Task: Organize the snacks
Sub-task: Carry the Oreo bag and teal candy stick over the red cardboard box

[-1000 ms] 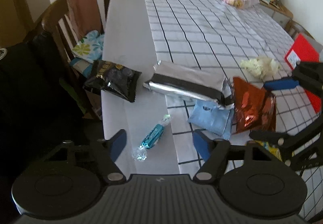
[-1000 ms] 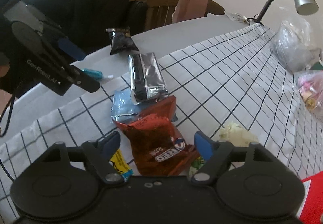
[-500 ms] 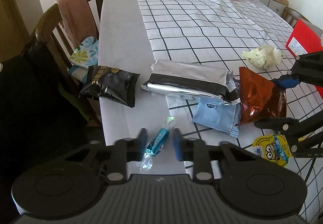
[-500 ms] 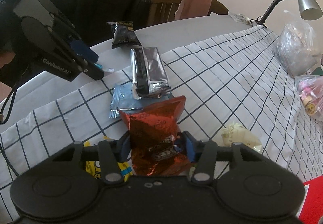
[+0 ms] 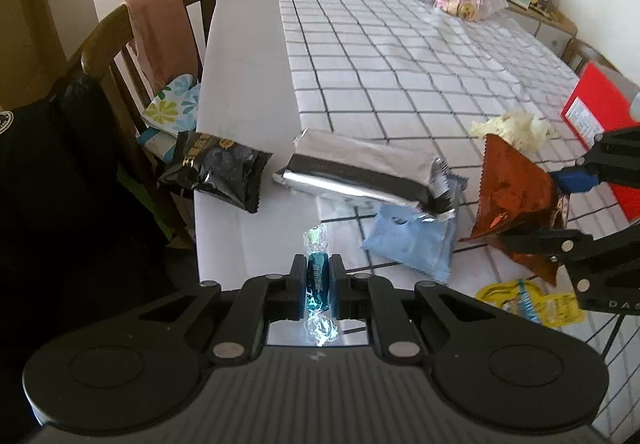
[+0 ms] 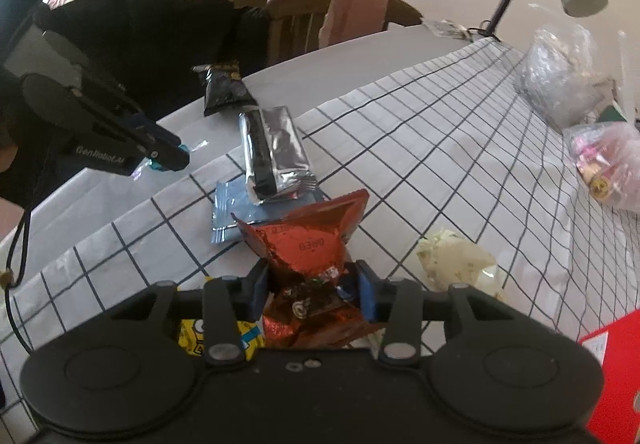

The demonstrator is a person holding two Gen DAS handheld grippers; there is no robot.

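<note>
your small teal twist-wrapped candy (image 5: 317,281) sits pinched crosswise in the fully closed left gripper (image 5: 317,286), just over the bare grey table (image 5: 240,83) edge. the crinkly red foil snack bag (image 6: 308,256), soft and crumpling, lifts off the checked tablecloth (image 6: 440,131) as your right gripper (image 6: 311,290) closes, jaws squeezing its lower end.

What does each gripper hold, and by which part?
The left gripper holds the teal candy by its middle. The right gripper's jaws are closing on the red packet, crumpling its near end.
</note>
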